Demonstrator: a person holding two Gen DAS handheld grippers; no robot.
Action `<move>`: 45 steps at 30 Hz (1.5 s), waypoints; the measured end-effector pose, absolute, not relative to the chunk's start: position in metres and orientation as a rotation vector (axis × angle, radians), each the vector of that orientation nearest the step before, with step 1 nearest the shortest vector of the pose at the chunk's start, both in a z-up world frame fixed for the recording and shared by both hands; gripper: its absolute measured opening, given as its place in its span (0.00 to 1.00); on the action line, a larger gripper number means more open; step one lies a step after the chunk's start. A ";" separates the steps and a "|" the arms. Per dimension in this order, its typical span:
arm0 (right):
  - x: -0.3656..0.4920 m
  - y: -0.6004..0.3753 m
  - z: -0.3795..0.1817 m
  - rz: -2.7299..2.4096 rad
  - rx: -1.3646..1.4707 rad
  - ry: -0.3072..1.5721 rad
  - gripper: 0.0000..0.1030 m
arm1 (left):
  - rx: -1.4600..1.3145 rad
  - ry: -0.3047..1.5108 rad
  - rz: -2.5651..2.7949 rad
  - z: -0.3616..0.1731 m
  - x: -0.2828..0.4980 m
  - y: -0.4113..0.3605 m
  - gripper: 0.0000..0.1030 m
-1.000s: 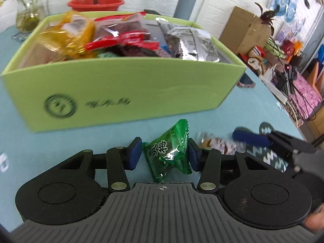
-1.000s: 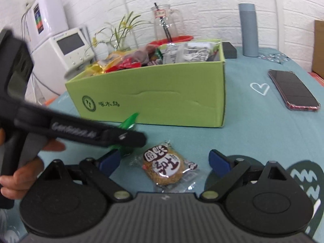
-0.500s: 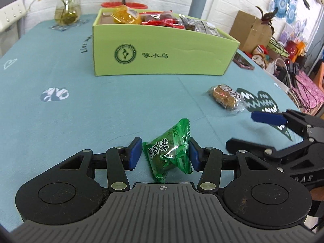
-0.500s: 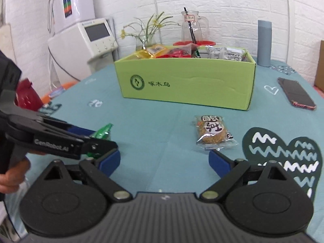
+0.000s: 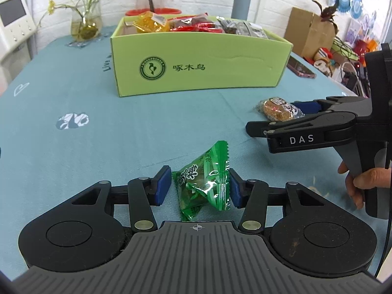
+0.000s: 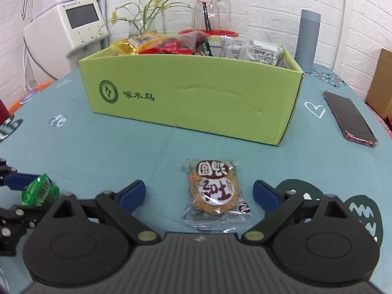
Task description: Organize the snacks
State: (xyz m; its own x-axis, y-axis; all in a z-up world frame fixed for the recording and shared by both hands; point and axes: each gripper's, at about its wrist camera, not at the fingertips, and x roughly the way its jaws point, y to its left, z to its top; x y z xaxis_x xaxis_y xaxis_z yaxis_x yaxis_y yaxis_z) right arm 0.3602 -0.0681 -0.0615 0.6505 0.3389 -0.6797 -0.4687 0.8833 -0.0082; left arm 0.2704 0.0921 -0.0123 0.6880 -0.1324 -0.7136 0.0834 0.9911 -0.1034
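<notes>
A green wrapped candy (image 5: 203,183) sits between the blue pads of my left gripper (image 5: 197,187), which is shut on it low over the teal tablecloth. The right wrist view shows the same candy (image 6: 39,192) at the far left in that gripper (image 6: 27,193). A round cookie in a clear packet (image 6: 212,192) lies flat on the cloth. My right gripper (image 6: 199,194) stands open around the packet, with its pads well clear of both sides. The left wrist view has this gripper (image 5: 272,116) at the cookie (image 5: 276,109). Behind them, a light green box (image 6: 196,98) holds several snack packets.
A phone (image 6: 350,118) lies right of the box. A grey bottle (image 6: 310,39), a glass jug (image 6: 210,12) and a flower vase (image 5: 85,22) stand behind the box. A cardboard carton (image 5: 308,34) and clutter sit past the table's right edge. A hand (image 5: 362,181) holds the right gripper's handle.
My left gripper drew back from the green box with the candy in it, then held still. My right gripper backed away, then came forward until the cookie lay between its open fingers.
</notes>
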 end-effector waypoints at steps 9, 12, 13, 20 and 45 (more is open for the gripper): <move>0.359 -0.072 -0.062 0.454 -0.172 0.708 0.91 | -0.073 0.797 -0.121 -0.013 0.269 0.093 0.31; 0.358 -0.074 -0.062 0.447 -0.166 0.708 0.91 | -0.071 0.795 -0.124 -0.013 0.269 0.091 0.34; 0.357 -0.074 -0.062 0.441 -0.166 0.708 0.91 | -0.070 0.795 -0.124 -0.013 0.269 0.091 0.34; 0.326 -0.090 -0.047 0.489 -0.134 0.702 0.49 | -0.148 0.814 -0.204 -0.011 0.268 0.103 0.05; 0.251 -0.077 -0.016 0.544 -0.173 0.559 0.99 | -0.221 0.744 -0.203 0.003 0.256 0.120 0.35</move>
State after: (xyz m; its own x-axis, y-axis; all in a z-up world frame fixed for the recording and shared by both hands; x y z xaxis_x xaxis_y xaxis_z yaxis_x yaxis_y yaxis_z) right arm 0.2508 -0.0775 -0.0161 0.7115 0.4420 -0.5463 -0.5339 0.8455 -0.0114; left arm 0.2562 0.1203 0.0034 0.7184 -0.2596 -0.6454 0.1040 0.9574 -0.2693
